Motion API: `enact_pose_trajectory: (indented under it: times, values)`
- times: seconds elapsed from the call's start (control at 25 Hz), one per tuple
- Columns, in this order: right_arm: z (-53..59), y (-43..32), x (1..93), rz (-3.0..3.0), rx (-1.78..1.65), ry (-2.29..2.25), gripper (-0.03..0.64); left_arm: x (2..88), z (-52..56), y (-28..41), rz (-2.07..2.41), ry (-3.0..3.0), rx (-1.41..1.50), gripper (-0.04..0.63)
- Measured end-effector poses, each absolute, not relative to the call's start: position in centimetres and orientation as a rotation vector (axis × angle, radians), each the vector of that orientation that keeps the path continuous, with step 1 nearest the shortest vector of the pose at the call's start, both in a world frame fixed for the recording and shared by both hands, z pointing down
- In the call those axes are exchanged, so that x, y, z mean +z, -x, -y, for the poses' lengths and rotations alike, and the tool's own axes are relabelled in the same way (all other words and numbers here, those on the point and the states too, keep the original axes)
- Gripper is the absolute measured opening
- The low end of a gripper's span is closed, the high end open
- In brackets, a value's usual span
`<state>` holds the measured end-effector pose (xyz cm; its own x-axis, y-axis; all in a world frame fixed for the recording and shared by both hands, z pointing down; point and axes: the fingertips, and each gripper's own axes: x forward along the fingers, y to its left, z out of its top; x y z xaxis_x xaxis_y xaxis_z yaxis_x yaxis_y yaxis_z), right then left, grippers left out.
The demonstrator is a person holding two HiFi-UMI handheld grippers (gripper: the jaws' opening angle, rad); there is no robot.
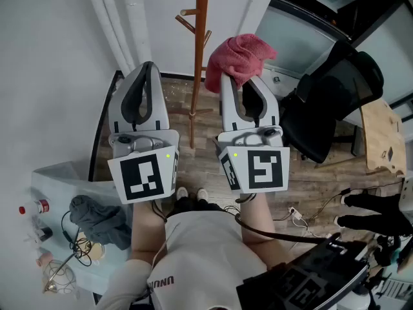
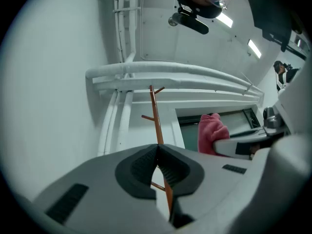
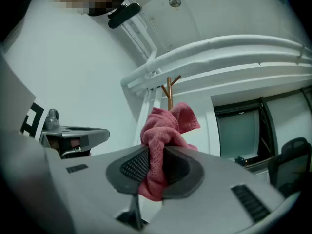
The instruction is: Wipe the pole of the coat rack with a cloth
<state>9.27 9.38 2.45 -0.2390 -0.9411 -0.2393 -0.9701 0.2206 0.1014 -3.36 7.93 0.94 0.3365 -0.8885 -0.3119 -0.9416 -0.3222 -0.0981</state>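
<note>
The brown wooden coat rack pole stands by the white wall, between my two grippers in the head view. A pink cloth is bunched at the tip of my right gripper, just right of the pole; whether it touches the pole I cannot tell. In the right gripper view the pink cloth is pinched between the shut jaws, with the pole's top showing behind it. My left gripper is left of the pole, its jaws shut on nothing. The pole rises beyond the left gripper in its own view.
A black office chair stands to the right on the wooden floor. A low table at the lower left carries a grey cloth, cables and small bottles. White pipes run up the wall left of the pole.
</note>
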Motion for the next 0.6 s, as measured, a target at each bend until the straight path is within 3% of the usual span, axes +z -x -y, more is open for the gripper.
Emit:
enact_pose_trajectory:
  times: [0.6]
  values:
    - [-8.77, -9.37, 3.32, -2.314, 0.316, 1.917, 0.071, 1.37, -7.83, 3.6, -1.627, 2.38, 0.286, 0.014]
